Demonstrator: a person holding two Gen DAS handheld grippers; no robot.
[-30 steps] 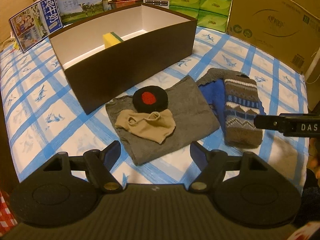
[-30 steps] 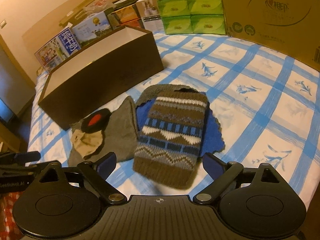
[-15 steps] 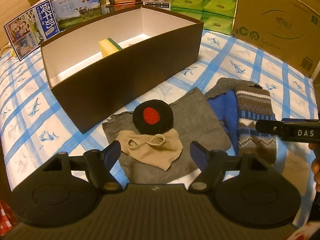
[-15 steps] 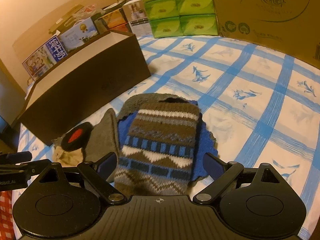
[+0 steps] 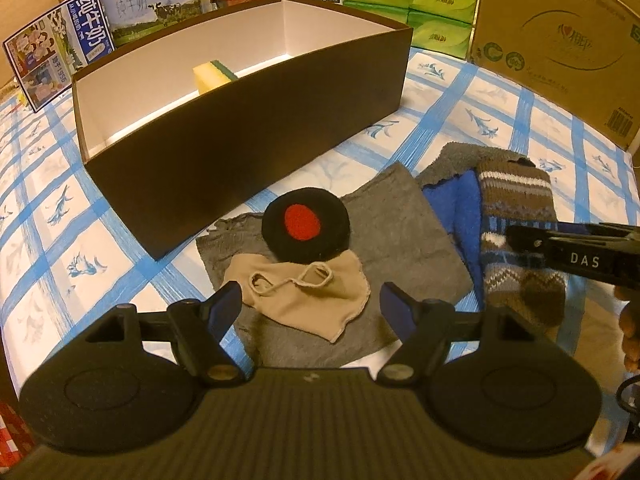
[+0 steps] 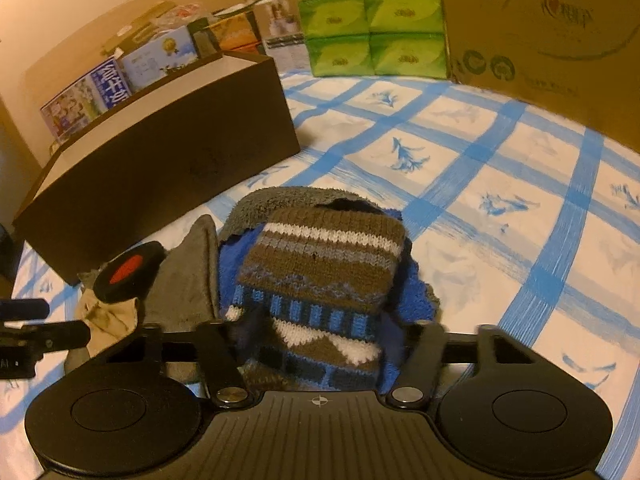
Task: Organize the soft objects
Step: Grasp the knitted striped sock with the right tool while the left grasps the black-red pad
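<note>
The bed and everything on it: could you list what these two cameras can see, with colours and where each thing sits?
Bedsheet: one, white with blue checks, under everything.
Open box: one, dark outside, white inside, behind the clothes.
Sponge: one, yellow and green, inside the box.
Grey cloth: one, flat before the box.
Round pad: one, black with a red centre, on the grey cloth.
Beige sock: one, on the grey cloth.
Knit sock: one, brown, blue and white, on blue fabric.
Tissue packs: several, green, stacked at the back.
Cardboard carton: one, brown, back right.
Left gripper: black, open over the beige sock.
Right gripper: black, closing around the knit sock.
</note>
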